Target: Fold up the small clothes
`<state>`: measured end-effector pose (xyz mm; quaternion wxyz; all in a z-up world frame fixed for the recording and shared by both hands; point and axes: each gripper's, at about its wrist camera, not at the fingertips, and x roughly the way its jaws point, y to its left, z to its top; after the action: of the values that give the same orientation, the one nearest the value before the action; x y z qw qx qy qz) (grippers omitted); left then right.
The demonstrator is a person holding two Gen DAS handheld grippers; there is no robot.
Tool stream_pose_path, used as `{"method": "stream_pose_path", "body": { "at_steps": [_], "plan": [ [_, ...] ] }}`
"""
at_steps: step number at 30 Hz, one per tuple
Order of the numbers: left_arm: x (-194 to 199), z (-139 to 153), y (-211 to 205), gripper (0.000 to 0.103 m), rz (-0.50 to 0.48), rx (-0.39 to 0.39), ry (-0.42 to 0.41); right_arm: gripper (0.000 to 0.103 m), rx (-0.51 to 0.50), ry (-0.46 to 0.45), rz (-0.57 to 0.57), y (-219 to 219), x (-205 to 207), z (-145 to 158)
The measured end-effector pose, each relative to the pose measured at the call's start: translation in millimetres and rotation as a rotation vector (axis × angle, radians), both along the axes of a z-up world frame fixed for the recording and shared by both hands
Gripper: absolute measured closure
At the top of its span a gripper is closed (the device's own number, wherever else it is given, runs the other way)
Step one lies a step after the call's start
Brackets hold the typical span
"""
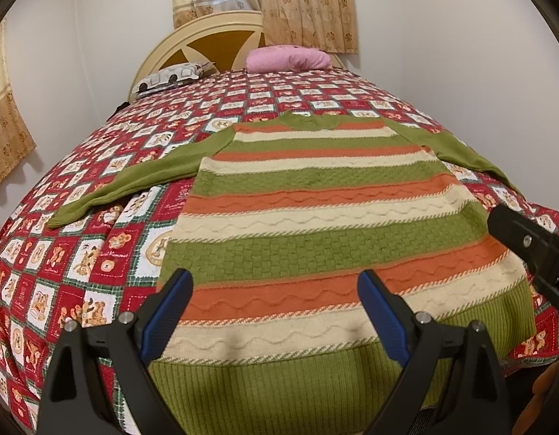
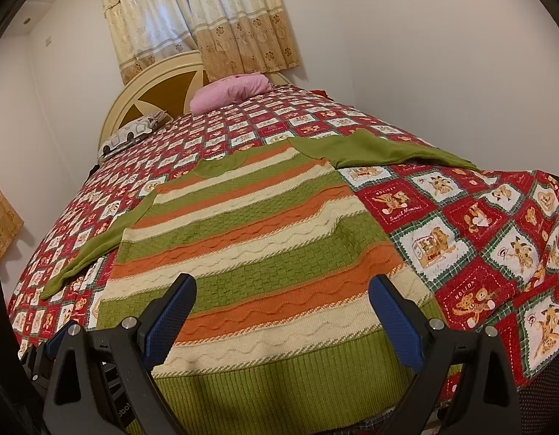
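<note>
Left gripper [image 1: 275, 311] and right gripper [image 2: 283, 317], jaws wide apart, empty.

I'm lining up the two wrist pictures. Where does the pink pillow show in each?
Left wrist: pink pillow top centre, at the headboard, under the curtain.
Right wrist: pink pillow upper left of centre, at the headboard.
Shared landmark: the striped sweater's green collar.
</note>
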<state>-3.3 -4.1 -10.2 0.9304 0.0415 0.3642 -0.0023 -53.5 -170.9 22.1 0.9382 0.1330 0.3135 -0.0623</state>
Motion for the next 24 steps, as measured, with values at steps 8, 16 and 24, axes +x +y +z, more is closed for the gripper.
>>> {"method": "stream_pose_path", "body": {
  "at_steps": [8, 16, 24],
  "plan": [
    [2.4, -3.1, -0.9, 0.008, -0.003, -0.001, 0.013, 0.007, 0.004, 0.012, -0.002, -1.5, 1.8, -3.4],
    [3.1, -3.8, -0.9, 0.008, -0.004, 0.0, 0.018, 0.007, 0.013, 0.03, -0.002, -2.1, 6.4, -5.6],
    [5.6, -7.3, -0.2, 0.008, -0.006, -0.003, 0.03, 0.007, 0.017, 0.043, 0.006, -2.0, 9.4, -8.0]
  ]
}}
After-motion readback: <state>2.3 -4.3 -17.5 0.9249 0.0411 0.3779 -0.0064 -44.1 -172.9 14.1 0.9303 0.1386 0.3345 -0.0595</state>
